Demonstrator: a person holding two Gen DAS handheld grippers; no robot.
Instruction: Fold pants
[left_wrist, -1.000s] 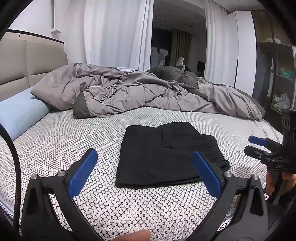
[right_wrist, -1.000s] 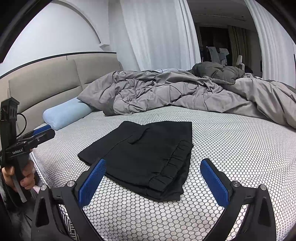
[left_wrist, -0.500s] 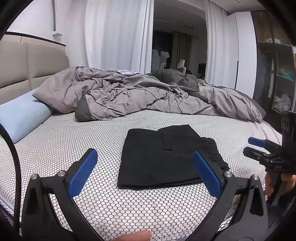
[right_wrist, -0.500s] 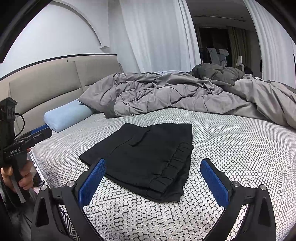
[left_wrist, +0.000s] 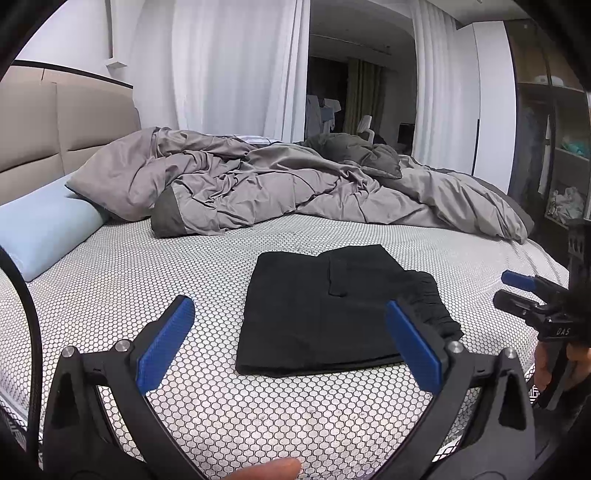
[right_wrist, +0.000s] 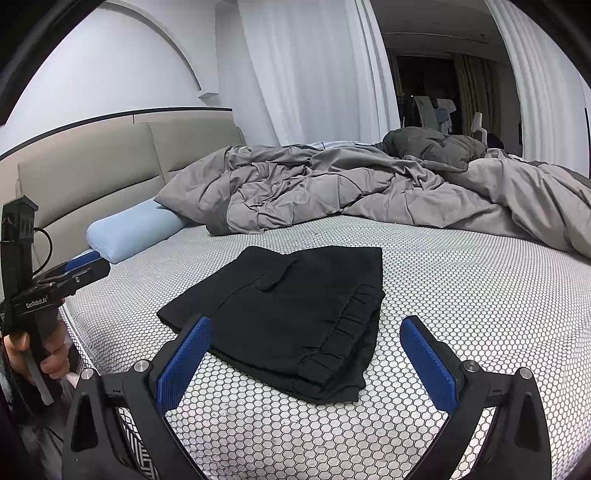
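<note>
Here, left gripper (left_wrist: 288, 339) fingers wide apart, empty, above the bed (left_wrist: 147, 280) edge near the pants (left_wrist: 332, 310) | right gripper (right_wrist: 304, 354) fingers wide apart, empty, just short of the pants' near corner | pants folded flat, bare sheet all round them | duvet (left_wrist: 277, 188) heaped well behind the pants | pillow (right_wrist: 133, 229) far left of them

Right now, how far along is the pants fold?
Looks essentially done: the black pants lie as a compact layered rectangle on the bed sheet, waistband edges stacked. Nothing is in hand: the left gripper and right gripper are both open, off the cloth. Left, at most: squaring the edges.
</note>
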